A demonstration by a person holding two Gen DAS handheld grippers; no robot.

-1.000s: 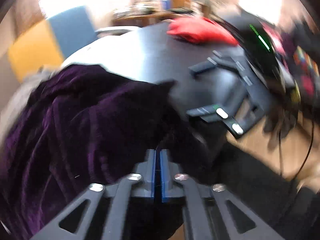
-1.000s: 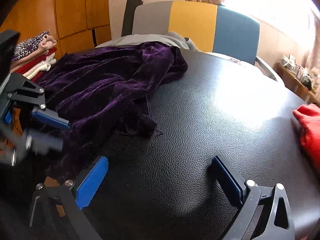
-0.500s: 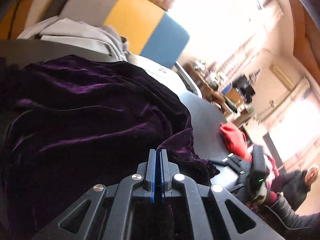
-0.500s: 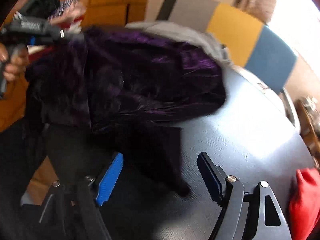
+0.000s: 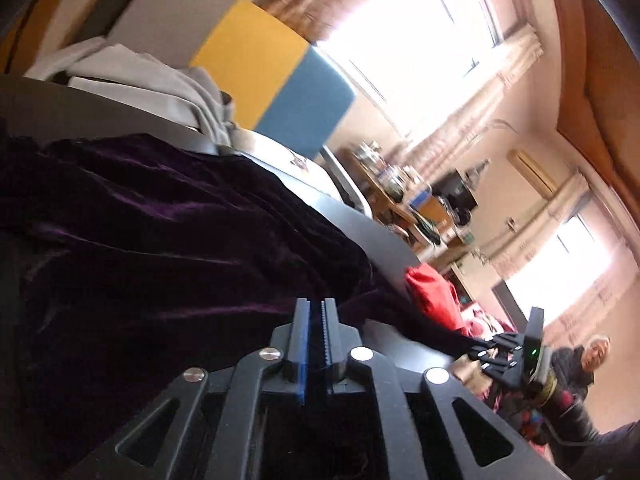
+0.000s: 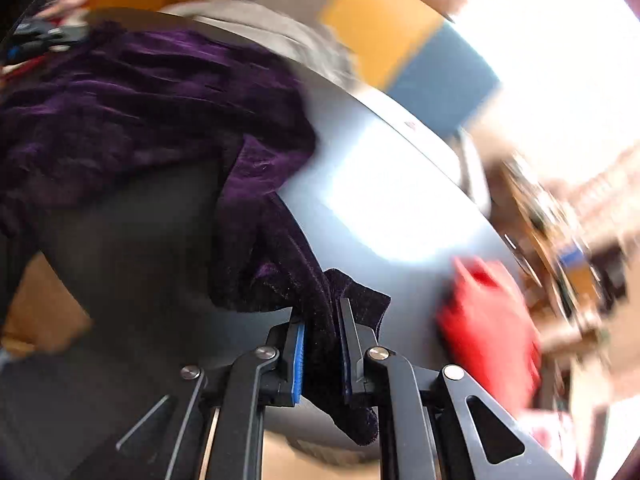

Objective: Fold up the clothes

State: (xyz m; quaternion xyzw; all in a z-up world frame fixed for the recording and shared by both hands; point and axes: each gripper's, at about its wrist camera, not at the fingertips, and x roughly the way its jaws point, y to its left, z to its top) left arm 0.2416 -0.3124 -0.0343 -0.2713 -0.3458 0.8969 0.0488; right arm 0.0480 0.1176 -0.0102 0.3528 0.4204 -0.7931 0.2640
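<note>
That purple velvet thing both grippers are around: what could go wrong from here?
1. The right gripper pinches only a corner of the purple velvet garment; its jaws have just been closing on it, and slippery cloth might slide out when lifted.
2. The left gripper has just been opening slightly, so its hold may be lost.
3. Dragged cloth could sweep the red garment off the black table.

Red cloth (image 6: 488, 320) and shelf clutter (image 6: 560, 232) smeared by motion blur; purple garment (image 6: 140, 100) ran off left edge.
</note>
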